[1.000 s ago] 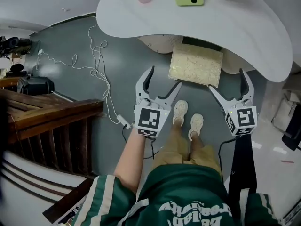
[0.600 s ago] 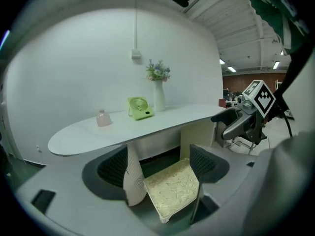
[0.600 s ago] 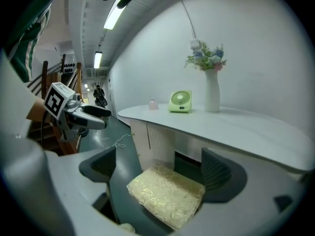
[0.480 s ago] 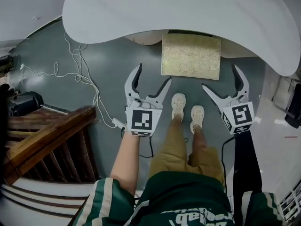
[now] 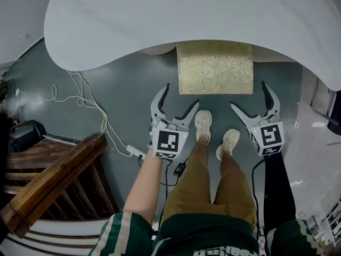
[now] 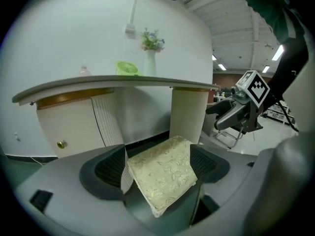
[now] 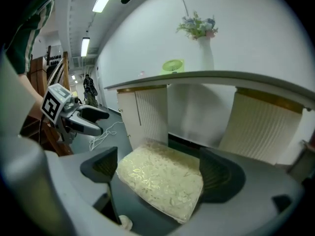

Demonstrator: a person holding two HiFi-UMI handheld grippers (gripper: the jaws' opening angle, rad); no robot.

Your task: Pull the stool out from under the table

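The stool [image 5: 215, 68] has a pale gold patterned cushion and stands partly under the white table [image 5: 176, 15], its near edge sticking out. My left gripper [image 5: 176, 99] is open, low over the floor, just short of the stool's near left corner. My right gripper [image 5: 253, 96] is open too, near the stool's near right corner. Neither touches it. In the left gripper view the cushion [image 6: 162, 172] shows between the open jaws of the left gripper [image 6: 160, 162]. The right gripper view shows the cushion [image 7: 162, 178] ahead of the right gripper [image 7: 160, 168].
A white cable [image 5: 101, 116] trails across the grey floor to a plug on the left. A wooden stair rail [image 5: 48, 180] stands at lower left. The person's feet [image 5: 216, 135] are between the grippers. Cream table pedestals [image 7: 147, 117] flank the stool.
Both grippers have dropped lower and come closer to the stool; the table edge now sits above them in the gripper views. Both stay open.
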